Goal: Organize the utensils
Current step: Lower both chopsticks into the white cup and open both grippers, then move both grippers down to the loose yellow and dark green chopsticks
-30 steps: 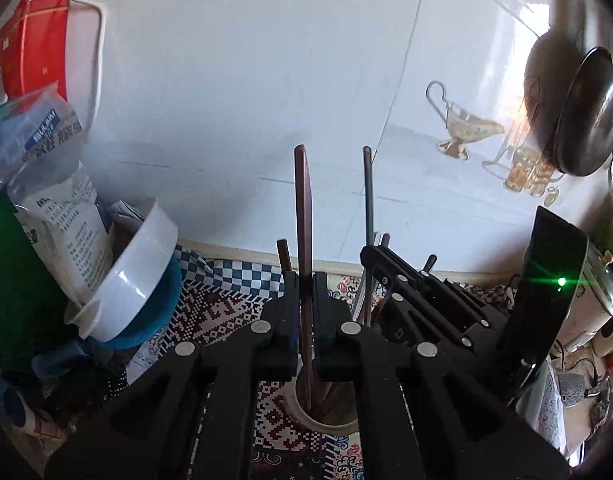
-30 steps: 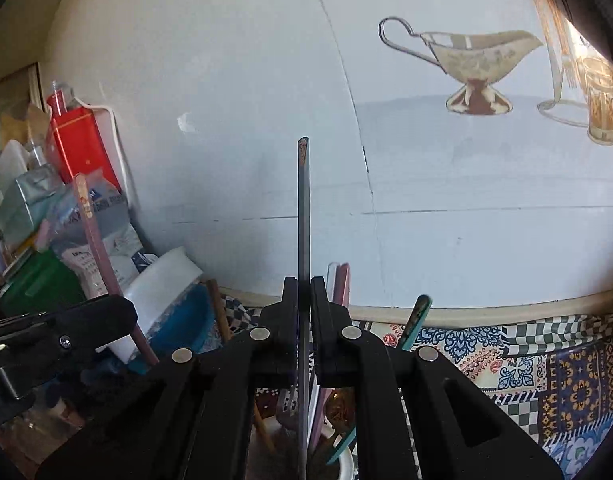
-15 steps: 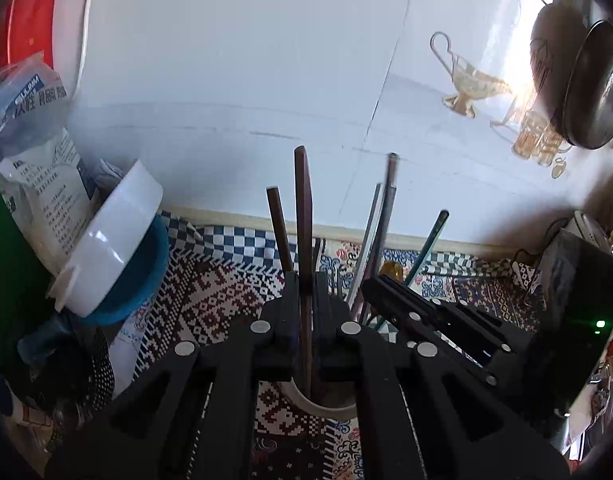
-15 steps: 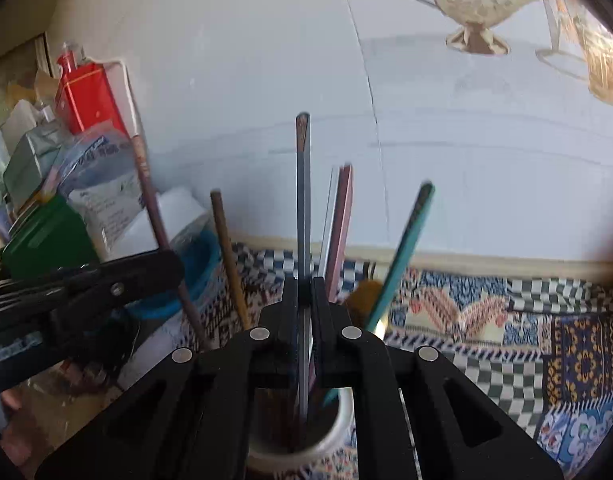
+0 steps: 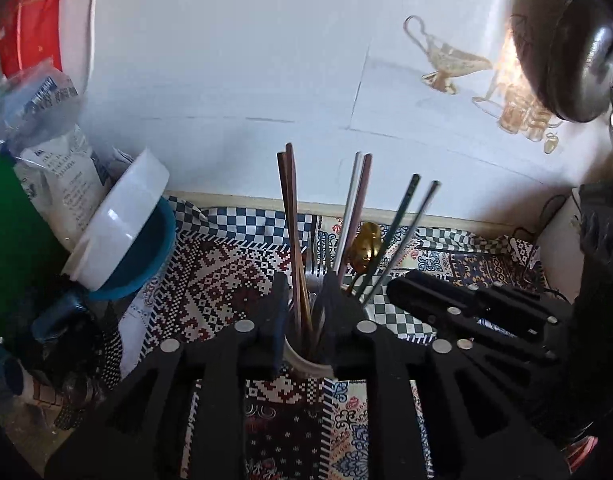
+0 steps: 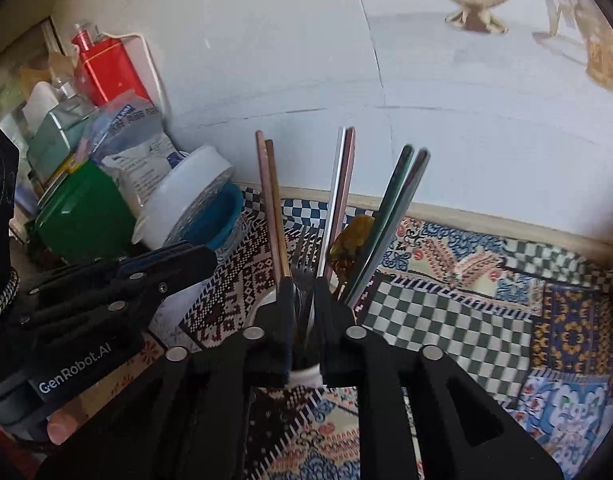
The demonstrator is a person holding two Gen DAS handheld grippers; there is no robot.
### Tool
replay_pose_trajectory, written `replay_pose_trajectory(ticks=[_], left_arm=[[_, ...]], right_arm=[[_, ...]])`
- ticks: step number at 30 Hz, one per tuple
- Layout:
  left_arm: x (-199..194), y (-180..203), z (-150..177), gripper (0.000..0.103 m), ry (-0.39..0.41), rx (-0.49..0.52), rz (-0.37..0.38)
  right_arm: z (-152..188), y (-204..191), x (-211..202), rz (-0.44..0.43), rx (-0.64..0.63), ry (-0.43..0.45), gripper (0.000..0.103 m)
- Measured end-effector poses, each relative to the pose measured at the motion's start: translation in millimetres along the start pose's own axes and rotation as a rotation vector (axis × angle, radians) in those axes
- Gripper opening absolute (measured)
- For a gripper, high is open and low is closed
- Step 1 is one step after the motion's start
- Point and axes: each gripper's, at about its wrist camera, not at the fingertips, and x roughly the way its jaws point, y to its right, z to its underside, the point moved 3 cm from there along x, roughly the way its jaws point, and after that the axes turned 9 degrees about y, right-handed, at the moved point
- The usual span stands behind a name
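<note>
Both chopsticks look delivered: every utensil stands in the white cup (image 5: 306,362) on the patterned counter (image 5: 234,276). The left hand-held gripper (image 5: 302,304) and right hand-held gripper (image 6: 304,312) are opening, gripping nothing; only withdrawing seems left

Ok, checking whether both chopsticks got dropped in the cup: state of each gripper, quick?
Left gripper: fingers opening, brown chopsticks between them, no longer pinched.
Right gripper: fingers opening, holding nothing.
</note>
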Motion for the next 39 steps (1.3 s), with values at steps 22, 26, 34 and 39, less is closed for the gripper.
replay_pose_trajectory(ticks=[22, 26, 34, 39], left_arm=[[-118.2, 61.3, 7.6, 0.071, 0.146, 0.099, 0.039], [-106.3, 83.0, 21.1, 0.073, 0.100, 0.128, 0.078], [-58.3, 118.2, 67.2, 0.073, -0.033, 0.167, 0.124], [-21.9, 132.4, 106.4, 0.073, -0.135, 0.167, 0.119]], right_arm=[[12.0, 9.2, -144.3, 0.186, -0.022, 0.180, 0.045], [29.4, 31.5, -159.7, 0.281, 0.004, 0.160, 0.047], [92.8, 97.1, -171.0, 0.454, 0.115, 0.039, 0.049], [143.9, 134.9, -147.6, 0.490, 0.202, -0.094, 0.049]])
